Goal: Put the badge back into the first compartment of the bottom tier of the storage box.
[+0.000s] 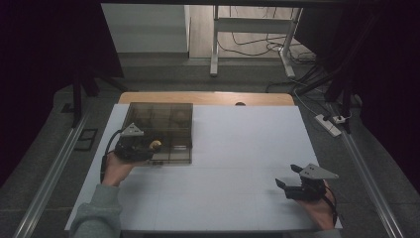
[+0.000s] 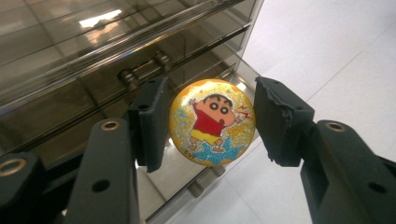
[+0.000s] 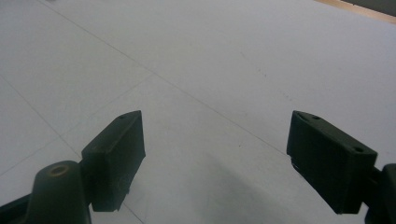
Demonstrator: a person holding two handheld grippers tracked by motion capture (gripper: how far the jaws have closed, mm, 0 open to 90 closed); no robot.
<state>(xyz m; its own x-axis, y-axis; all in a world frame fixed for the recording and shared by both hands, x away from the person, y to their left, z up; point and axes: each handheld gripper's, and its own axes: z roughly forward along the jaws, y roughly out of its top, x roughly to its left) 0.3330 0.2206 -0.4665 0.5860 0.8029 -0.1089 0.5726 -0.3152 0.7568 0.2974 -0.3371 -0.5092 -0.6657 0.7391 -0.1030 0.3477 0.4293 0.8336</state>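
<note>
Left gripper (image 2: 211,122) fingers clamp ball (image 2: 212,122) | beside box (image 1: 161,131)

Both grippers are black: left gripper (image 1: 148,147) and right gripper (image 1: 289,176) carry grey three-cornered plates, brass-ringed screw holes, black cables; grey sleeve (image 1: 99,213).

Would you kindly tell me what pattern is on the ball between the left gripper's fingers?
Yellow ball with a cartoon boy in a red shirt; clearest in the left gripper view.

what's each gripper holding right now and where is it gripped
The left gripper holds a yellow cartoon ball, pads on its two opposite sides, beside the smoky plastic box. The right gripper holds nothing.
</note>
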